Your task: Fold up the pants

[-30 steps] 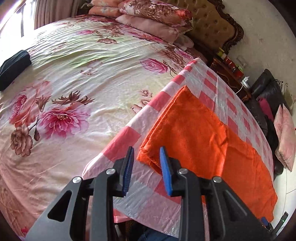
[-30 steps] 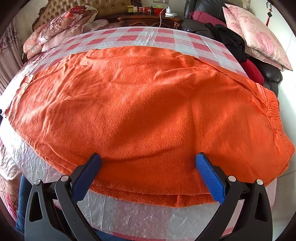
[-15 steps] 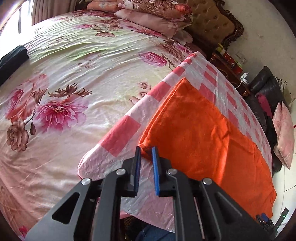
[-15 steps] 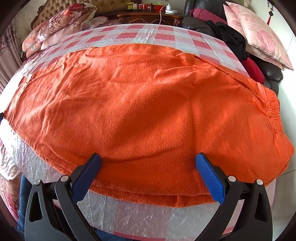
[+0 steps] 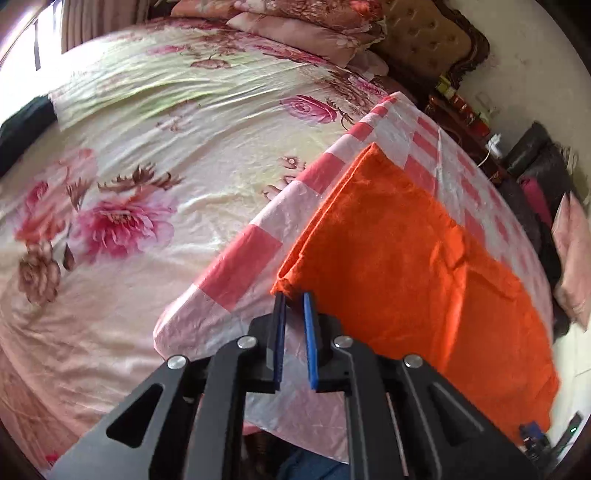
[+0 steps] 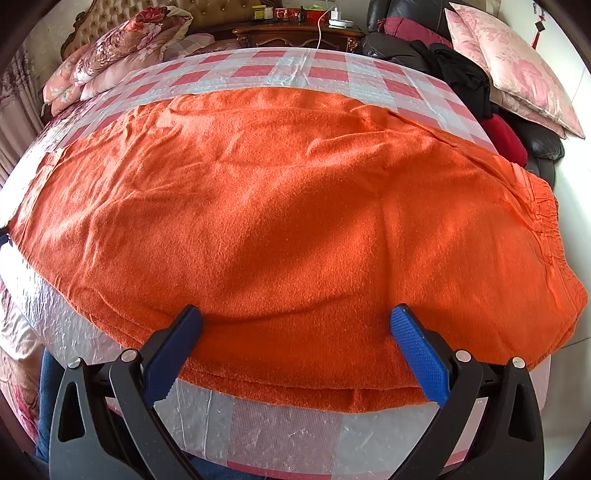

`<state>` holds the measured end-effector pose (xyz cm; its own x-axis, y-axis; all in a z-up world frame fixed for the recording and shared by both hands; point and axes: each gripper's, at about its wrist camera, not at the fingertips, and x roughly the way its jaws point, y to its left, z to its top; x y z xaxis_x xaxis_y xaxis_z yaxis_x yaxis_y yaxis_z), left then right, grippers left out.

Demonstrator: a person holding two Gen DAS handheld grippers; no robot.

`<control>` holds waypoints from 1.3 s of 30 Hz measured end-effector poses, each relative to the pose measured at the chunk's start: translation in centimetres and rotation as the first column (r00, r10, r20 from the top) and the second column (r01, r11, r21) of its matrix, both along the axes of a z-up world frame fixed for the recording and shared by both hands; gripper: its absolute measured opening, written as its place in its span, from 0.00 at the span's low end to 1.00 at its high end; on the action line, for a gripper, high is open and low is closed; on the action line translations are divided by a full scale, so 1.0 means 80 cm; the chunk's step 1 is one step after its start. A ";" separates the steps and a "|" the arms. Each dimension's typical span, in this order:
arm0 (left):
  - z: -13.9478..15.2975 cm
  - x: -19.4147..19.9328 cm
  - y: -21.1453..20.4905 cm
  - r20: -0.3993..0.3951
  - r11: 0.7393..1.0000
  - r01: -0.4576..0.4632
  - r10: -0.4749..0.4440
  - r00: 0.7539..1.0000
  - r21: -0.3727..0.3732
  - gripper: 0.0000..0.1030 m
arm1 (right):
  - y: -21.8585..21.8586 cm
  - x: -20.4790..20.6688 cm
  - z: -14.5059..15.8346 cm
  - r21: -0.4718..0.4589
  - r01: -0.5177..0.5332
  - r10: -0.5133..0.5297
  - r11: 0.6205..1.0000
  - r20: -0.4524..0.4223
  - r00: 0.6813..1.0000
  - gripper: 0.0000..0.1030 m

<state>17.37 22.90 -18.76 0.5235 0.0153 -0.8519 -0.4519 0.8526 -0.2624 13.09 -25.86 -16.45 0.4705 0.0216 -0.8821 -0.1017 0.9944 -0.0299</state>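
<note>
Orange fleece pants [image 6: 295, 203] lie folded lengthwise on a table under a pink-checked plastic cloth [image 6: 277, 435]. Their elastic waistband [image 6: 543, 206] is at the right end. In the left wrist view the pants [image 5: 406, 266] run away to the right. My left gripper [image 5: 293, 297] has its blue pads nearly together, pinching the near corner of the leg hem at the fingertips. My right gripper [image 6: 295, 317] stands wide open over the near long edge of the pants, with its fingers resting on or just above the fabric and nothing gripped.
A bed with a floral sheet [image 5: 147, 166] and stacked pillows [image 5: 295, 22] lies left of the table. Behind the table are a wooden nightstand [image 6: 295, 33] and a dark sofa with clothes and a pink cushion [image 6: 509, 66]. A person's jeans [image 6: 48, 398] show below the table edge.
The left jaws have come together from well apart onto the pants' hem corner. The right gripper and the pants under it have stayed as they were.
</note>
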 end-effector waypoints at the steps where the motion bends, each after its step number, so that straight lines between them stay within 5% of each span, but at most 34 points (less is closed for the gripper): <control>1: 0.002 0.004 -0.007 -0.014 0.998 0.024 -0.023 1.000 0.052 0.11 | 0.001 0.000 0.000 -0.002 0.001 -0.001 1.000 0.001 1.000 0.96; 5: 0.011 0.007 -0.032 -0.074 0.970 0.054 -0.037 0.997 0.239 0.27 | 0.000 0.002 0.000 -0.008 0.011 -0.011 1.000 -0.013 1.000 0.96; 7: 0.026 0.005 -0.045 -0.025 0.958 0.077 -0.073 0.997 0.277 0.27 | 0.000 0.003 0.000 -0.009 0.020 -0.020 1.000 -0.019 1.000 0.96; 11: 0.037 0.016 -0.101 0.082 0.944 0.213 -0.240 0.967 0.251 0.27 | 0.001 0.001 0.000 -0.013 0.033 -0.033 0.999 -0.018 0.999 0.96; 15: 0.009 0.028 -0.174 0.046 0.883 0.394 -0.419 0.907 0.256 0.31 | 0.001 0.001 0.000 -0.014 0.037 -0.037 0.999 -0.020 0.999 0.96; 20: 0.001 0.029 -0.159 0.028 0.881 0.366 -0.392 0.920 0.300 0.50 | 0.001 -0.001 0.000 -0.013 0.049 -0.050 0.999 -0.014 0.999 0.96; 23: -0.003 0.028 -0.148 0.004 0.881 0.340 -0.362 0.932 0.327 0.77 | 0.000 -0.001 0.001 -0.009 0.056 -0.056 0.998 -0.014 0.998 0.96; 28: -0.005 0.026 -0.119 -0.003 0.913 0.266 -0.279 0.960 0.309 0.82 | -0.008 -0.007 0.009 -0.017 0.090 -0.090 0.996 -0.009 0.996 0.95; 32: -0.004 0.021 -0.101 -0.009 0.912 0.259 -0.270 0.963 0.319 0.80 | -0.079 -0.001 0.053 -0.102 0.350 -0.328 0.931 0.190 0.925 0.95; 34: -0.004 0.014 -0.090 -0.014 0.911 0.231 -0.241 0.970 0.342 0.83 | -0.129 0.014 0.049 -0.057 0.446 -0.434 0.893 0.154 0.888 0.95; 36: -0.005 0.009 -0.069 -0.011 0.925 0.187 -0.194 0.981 0.330 0.83 | -0.166 0.039 0.022 -0.096 0.460 -0.457 0.883 0.052 0.888 0.95; 39: -0.002 -0.005 -0.034 -0.014 0.936 0.120 -0.123 0.992 0.332 0.81 | -0.194 0.042 0.011 -0.130 0.474 -0.473 0.871 0.035 0.880 0.95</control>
